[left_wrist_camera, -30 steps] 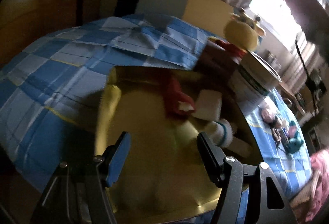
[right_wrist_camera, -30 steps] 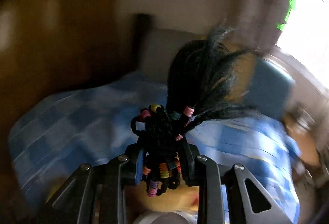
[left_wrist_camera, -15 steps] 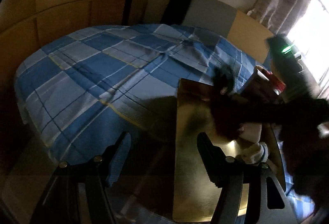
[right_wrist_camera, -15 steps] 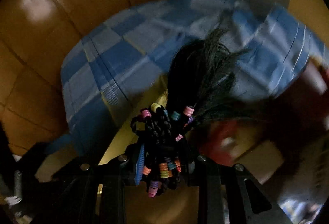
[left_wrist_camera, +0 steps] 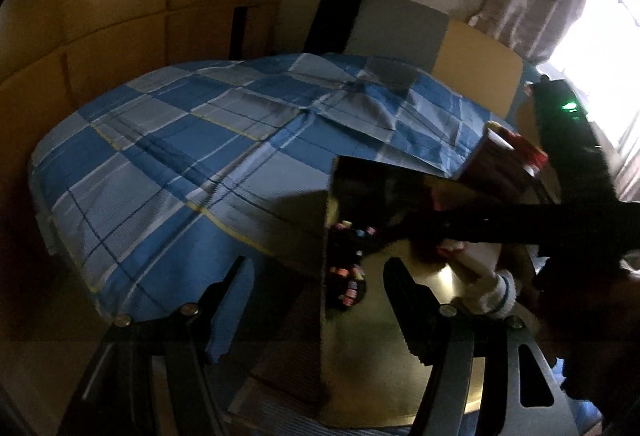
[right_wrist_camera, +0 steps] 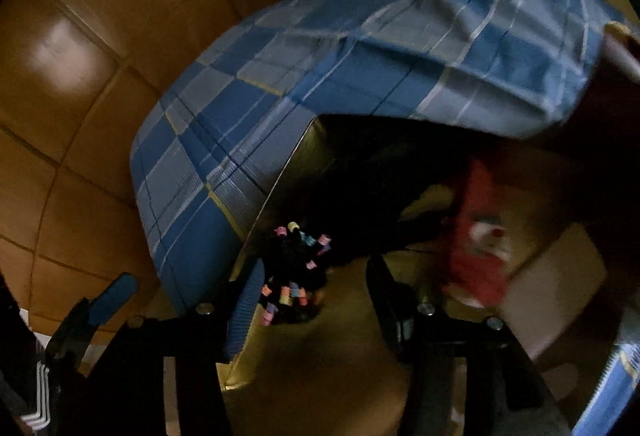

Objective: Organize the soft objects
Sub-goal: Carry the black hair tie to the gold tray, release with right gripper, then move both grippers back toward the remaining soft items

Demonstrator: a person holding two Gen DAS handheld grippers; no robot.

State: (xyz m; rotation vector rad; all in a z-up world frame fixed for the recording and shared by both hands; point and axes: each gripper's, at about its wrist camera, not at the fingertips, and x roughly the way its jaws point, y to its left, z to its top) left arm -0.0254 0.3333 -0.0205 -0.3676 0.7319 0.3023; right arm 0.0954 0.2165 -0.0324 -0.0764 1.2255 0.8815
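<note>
R gripper (right_wrist_camera: 316, 276) jaws wide, holding nothing; black braided hair piece w/ coloured beads (right_wrist_camera: 298, 268) lies loose between its fingers, toward the L finger, inside the shiny gold open box (right_wrist_camera: 276, 179) on the blue checked bedsheet (right_wrist_camera: 360, 67). Red plush w/ white face (right_wrist_camera: 478, 256) sits to the R of the claw, blurry. L gripper (left_wrist_camera: 316, 300) also wide, empty, hovering at the box's near wall. Risk, a judgement: beads or strands may snag on the R fingers as they pull out and drag the hair piece back over the rim; box could tip if knocked.
</note>
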